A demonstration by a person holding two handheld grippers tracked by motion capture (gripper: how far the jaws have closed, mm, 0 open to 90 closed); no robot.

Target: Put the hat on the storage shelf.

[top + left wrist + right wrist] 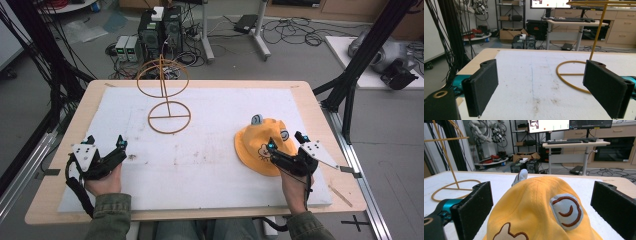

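No words, brand names or numbers can be read anywhere. The monitor (pixel 548 125) beyond the tabletop's far edge shows a lit screen, but its contents are too small and blurred to make out. The yellow hat (pixel 541 210) near the tabletop's right edge carries only embroidered cartoon patches (pixel 566 211), not lettering.

A: Bottom edge of the right gripper view is cropping the yellow hat (pixel 536 205) at 6 o'clock, brim unseen.
B: Top edge of the left gripper view is cutting the wire stand (pixel 596 37) at 1 o'clock; right jaw is hiding part of its base ring.
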